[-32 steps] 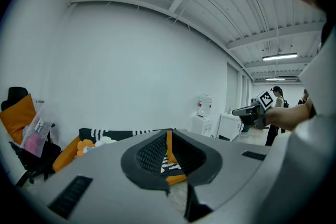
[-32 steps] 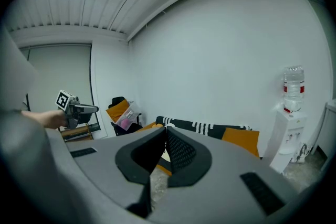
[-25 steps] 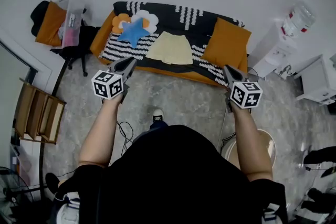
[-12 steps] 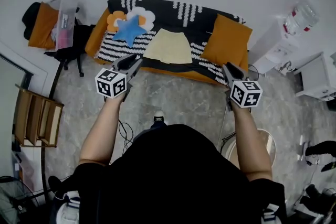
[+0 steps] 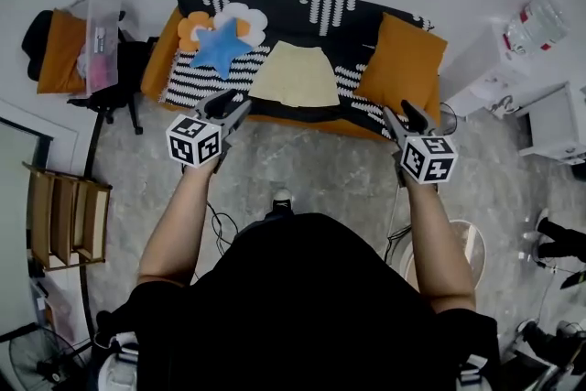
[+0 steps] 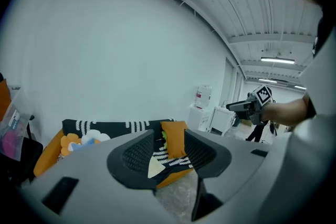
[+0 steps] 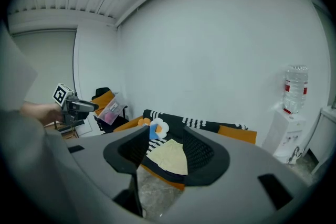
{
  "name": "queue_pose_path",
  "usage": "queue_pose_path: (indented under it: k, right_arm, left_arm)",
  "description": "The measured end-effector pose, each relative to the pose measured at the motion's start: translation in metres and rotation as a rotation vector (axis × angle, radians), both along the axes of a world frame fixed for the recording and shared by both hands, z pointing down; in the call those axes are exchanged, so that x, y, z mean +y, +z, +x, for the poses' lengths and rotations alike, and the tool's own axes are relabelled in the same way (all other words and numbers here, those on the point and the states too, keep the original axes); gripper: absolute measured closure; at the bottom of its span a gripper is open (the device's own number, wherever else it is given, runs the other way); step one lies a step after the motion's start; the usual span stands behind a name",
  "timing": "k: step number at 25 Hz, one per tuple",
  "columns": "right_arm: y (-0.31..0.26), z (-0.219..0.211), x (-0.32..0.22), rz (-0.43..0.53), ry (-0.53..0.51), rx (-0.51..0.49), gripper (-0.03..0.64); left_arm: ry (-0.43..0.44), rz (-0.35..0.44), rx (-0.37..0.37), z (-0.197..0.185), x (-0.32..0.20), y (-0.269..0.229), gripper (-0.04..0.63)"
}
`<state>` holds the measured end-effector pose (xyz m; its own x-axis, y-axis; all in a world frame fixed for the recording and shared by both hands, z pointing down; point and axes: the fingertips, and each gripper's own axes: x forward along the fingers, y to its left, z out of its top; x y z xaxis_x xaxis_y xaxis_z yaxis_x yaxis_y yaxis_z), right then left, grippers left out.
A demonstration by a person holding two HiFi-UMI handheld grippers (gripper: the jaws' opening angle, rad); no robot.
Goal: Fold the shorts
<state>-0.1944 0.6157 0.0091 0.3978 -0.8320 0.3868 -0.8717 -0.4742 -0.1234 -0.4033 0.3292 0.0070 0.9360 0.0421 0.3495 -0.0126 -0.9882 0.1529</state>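
Both grippers are held out over the grey floor, side by side and well apart from each other, each pointing toward the sofa (image 5: pixel 302 110). The left gripper (image 5: pixel 231 103) has just been opening its jaws; they stand apart with nothing between the pads, only the far-off sofa showing through the gap. The right gripper (image 5: pixel 400 112) has likewise just been opening, and its jaws are apart and empty.

The shorts (image 5: pixel 295 76), pale yellow, lie spread flat on the sofa's black-and-white striped cover, ahead of both grippers and well beyond their tips: ahead and to the right of the left gripper, ahead and to the left of the right one. In the right gripper view the shorts (image 7: pixel 169 157) show straight through the open jaws; in the left gripper view only a sliver of them (image 6: pixel 154 166) shows.

An orange cushion (image 5: pixel 401 69) rests on the sofa directly ahead of the right gripper. A blue star cushion (image 5: pixel 220 46) and a flower cushion (image 5: pixel 240 16) lie ahead of the left gripper.

Far out to the left of the left gripper, a clear plastic bin (image 5: pixel 101 46) sits on a black chair (image 5: pixel 128 78), with pink things inside. Off to the right of the right gripper, a water bottle (image 5: pixel 536 21) sits atop a white dispenser (image 5: pixel 481 73); how full it is cannot be told.
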Motion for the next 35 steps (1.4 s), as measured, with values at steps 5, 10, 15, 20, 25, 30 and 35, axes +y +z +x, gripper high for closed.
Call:
queue_pose_path:
  k: [5,10,15,20,25,30,35]
  right_arm:
    - [0.014,0.013,-0.041,-0.024,-0.005,-0.008,0.390]
    - [0.021,0.027,-0.073,-0.035,0.013,-0.009,0.383]
    - [0.027,0.036,-0.098,-0.039,0.024,-0.022,0.381]
    - [0.017,0.040,-0.115,-0.051,0.037,-0.009,0.379]
    - [0.008,0.045,-0.129,-0.053,0.056,0.006,0.371]
    - [0.007,0.046,-0.141,-0.054,0.061,0.007,0.370]
    - [0.006,0.050,-0.154,-0.060,0.047,0.012,0.370]
  left_arm:
    - [0.001,-0.025,-0.022,0.016,-0.040,0.019,0.376]
    - [0.007,-0.037,-0.014,0.028,-0.079,0.024,0.371]
    - [0.018,-0.040,-0.021,0.041,-0.108,0.027,0.369]
    - [0.039,-0.046,-0.018,0.049,-0.129,0.024,0.368]
    - [0.058,-0.050,-0.006,0.057,-0.147,0.018,0.368]
    - [0.068,-0.047,-0.010,0.057,-0.162,0.021,0.368]
    - [0.048,-0.051,0.008,0.061,-0.181,0.017,0.368]
